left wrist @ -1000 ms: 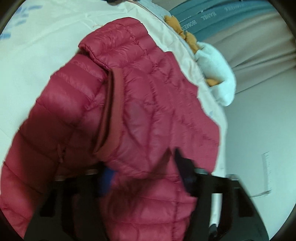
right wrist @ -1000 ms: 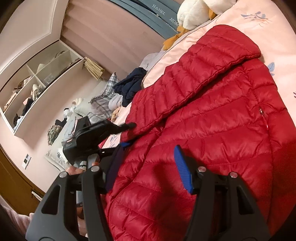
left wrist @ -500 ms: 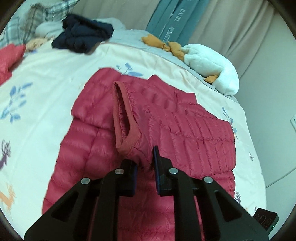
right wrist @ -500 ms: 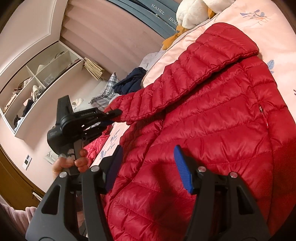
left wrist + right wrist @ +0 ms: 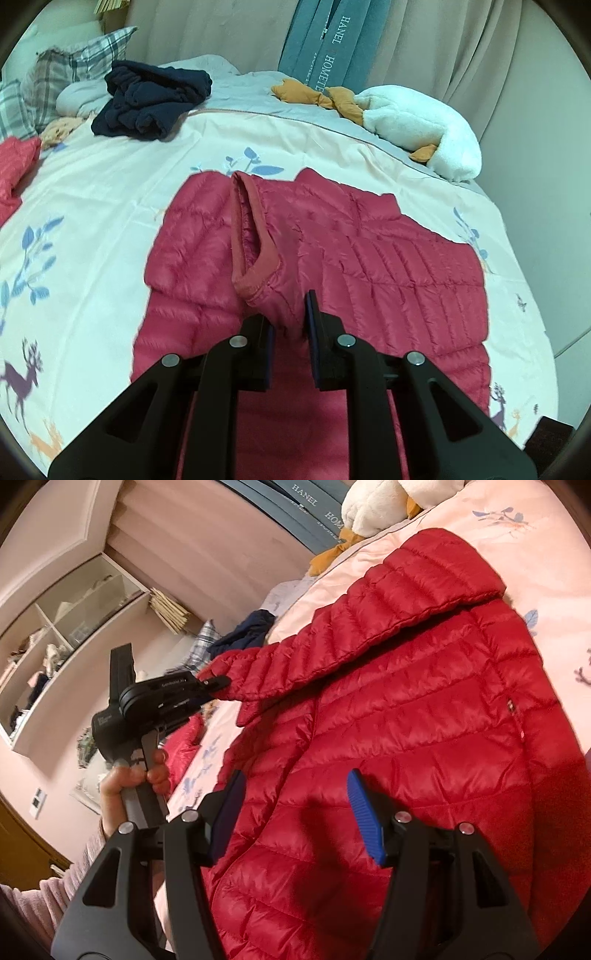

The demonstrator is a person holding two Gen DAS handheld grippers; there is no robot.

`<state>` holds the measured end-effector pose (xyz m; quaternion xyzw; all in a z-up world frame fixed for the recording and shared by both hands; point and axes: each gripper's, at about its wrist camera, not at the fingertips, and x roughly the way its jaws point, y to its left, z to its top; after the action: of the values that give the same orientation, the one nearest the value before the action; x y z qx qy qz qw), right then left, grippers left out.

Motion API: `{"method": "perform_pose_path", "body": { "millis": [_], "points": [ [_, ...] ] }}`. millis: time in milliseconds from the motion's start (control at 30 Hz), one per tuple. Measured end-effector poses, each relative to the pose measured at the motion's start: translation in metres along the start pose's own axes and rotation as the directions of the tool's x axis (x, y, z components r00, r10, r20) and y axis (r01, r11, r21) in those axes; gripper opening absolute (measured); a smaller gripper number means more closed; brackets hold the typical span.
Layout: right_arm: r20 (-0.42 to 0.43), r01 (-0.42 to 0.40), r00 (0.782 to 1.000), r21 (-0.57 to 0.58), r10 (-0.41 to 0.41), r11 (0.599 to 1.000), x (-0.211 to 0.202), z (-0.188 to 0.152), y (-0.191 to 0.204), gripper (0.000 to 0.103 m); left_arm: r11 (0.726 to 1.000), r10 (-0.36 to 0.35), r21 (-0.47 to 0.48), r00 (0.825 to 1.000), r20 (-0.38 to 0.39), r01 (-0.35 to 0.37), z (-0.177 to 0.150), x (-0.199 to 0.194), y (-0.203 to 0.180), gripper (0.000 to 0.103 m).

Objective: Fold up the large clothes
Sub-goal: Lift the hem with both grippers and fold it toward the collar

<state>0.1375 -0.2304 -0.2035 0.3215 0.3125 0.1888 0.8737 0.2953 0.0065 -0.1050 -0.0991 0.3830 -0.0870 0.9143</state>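
A red quilted down jacket (image 5: 388, 266) lies spread on the bed. My left gripper (image 5: 288, 314) is shut on the cuff end of its sleeve (image 5: 258, 258) and holds it lifted above the jacket body. The right wrist view shows the same left gripper (image 5: 216, 682), held by a hand (image 5: 133, 775), pinching the sleeve (image 5: 332, 642) up off the jacket (image 5: 424, 757). My right gripper (image 5: 295, 805) hovers open over the jacket's lower body, nothing between its blue pads (image 5: 364, 808).
The bed cover (image 5: 92, 229) is pale pink with leaf and deer prints. A dark navy garment (image 5: 151, 99), plaid pillows (image 5: 55, 77), a white and orange plush toy (image 5: 413, 122) and another red garment (image 5: 14, 166) lie toward the headboard. Wall shelves (image 5: 55, 646) stand beyond the bed.
My left gripper closed on the sleeve cuff, rose and rolled, lifting the sleeve off the jacket. The right gripper stayed where it was, open.
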Motion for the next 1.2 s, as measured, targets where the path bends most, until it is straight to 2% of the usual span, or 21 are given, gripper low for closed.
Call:
{"method": "perform_pose_path", "body": {
  "millis": [200,267,433,633,800,967,1200],
  "points": [
    [-0.012,0.162,0.986,-0.103,-0.164,0.981,-0.004,0.024,0.02,0.059,0.999,0.032,0.032,0.999,0.039,-0.033,0.023,0.011,0.006,0.015],
    [0.004,0.223,0.975,-0.136,-0.224,0.965,-0.006,0.04,0.026,0.059,0.998,0.04,0.04,0.998,0.04,-0.042,0.026,0.016,0.006,0.015],
    [0.048,0.318,0.948,-0.216,-0.315,0.923,-0.005,0.071,0.032,0.059,0.997,0.054,0.056,0.997,0.059,-0.057,0.034,0.026,0.009,0.015],
    [0.069,0.365,0.931,-0.198,-0.359,0.91,0.006,0.087,0.022,0.059,0.998,0.063,-0.002,0.997,0.034,-0.063,0.037,0.043,0.03,0.015],
    [0.031,0.394,0.918,-0.202,-0.396,0.897,0.026,0.093,0.013,0.059,0.998,0.063,-0.006,0.998,-0.024,-0.063,0.027,0.061,0.038,0.015],
    [0.028,0.428,0.9,-0.24,-0.435,0.871,0.044,0.108,0.012,0.059,0.997,0.07,-0.01,0.996,-0.055,-0.071,0.017,0.071,0.043,0.015],
    [0.072,0.505,0.861,-0.234,-0.503,0.831,0.066,0.147,0.004,0.059,0.997,0.072,0.014,0.995,-0.07,-0.072,0.01,0.074,0.045,0.016]
  ]
}}
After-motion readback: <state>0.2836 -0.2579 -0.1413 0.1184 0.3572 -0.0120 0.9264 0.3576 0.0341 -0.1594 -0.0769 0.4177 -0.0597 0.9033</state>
